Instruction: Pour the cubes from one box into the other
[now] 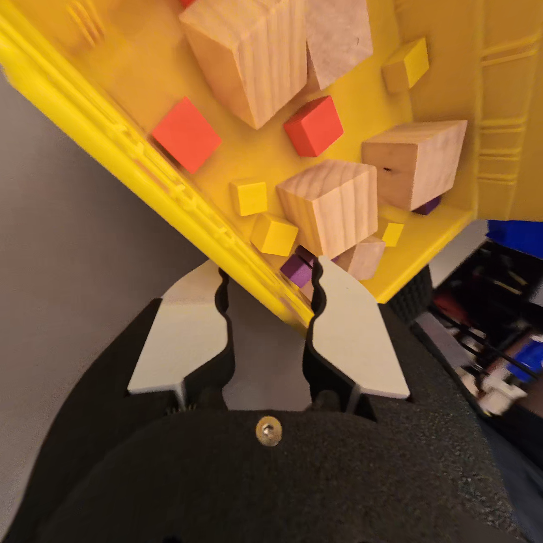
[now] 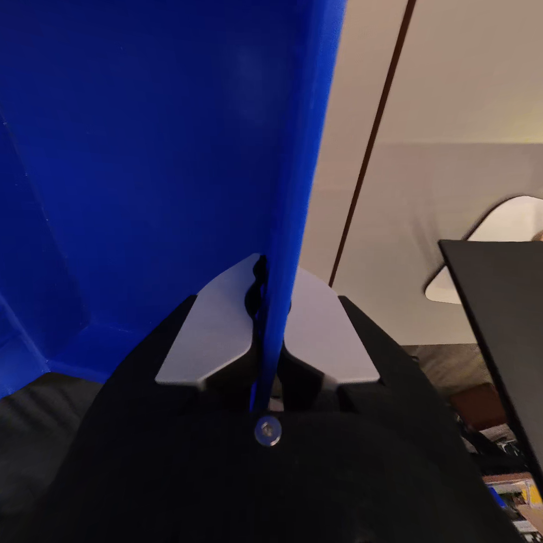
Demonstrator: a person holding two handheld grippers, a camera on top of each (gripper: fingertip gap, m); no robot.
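My left gripper (image 1: pixel 269 266) is shut on the rim wall of the yellow box (image 1: pixel 88 97), which is lifted and steeply tilted. Inside it are several large wooden cubes (image 1: pixel 249 58), red cubes (image 1: pixel 186 133), small yellow cubes (image 1: pixel 252 198) and purple cubes (image 1: pixel 296 271), bunched towards the lower corner near my fingers. A corner of the blue box (image 1: pixel 514 232) shows just past the yellow box's lower right edge. My right gripper (image 2: pixel 277 267) is shut on the side wall of the blue box (image 2: pixel 147 147). The part of its inside that I see holds no cubes.
A black flat panel (image 2: pixel 499 308) stands at the right, with a white rounded surface (image 2: pixel 505 223) behind it. A cluttered dark rack (image 1: pixel 484 338) lies to the lower right in the left wrist view. A plain grey wall (image 1: pixel 58 235) is on the left.
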